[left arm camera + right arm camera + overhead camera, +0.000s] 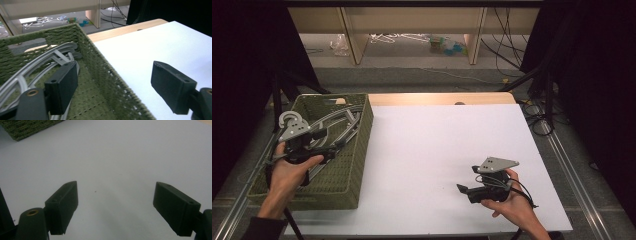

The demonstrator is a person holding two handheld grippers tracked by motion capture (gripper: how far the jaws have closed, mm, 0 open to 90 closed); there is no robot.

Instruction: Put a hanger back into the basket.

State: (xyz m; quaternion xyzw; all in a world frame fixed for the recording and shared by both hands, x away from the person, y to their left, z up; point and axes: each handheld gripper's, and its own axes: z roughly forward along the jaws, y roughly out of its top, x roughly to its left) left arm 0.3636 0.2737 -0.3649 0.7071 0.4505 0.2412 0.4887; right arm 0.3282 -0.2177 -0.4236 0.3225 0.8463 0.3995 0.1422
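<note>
Here, grey plastic curved hangers lie in the woven green basket at the white surface's left edge, left tool wide above them, right tool wide, empty.

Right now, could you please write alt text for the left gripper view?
The left gripper hangs open and empty astride the right wall of a green woven basket. Grey plastic hangers lie inside it, and the white table stretches away to the right.
</note>
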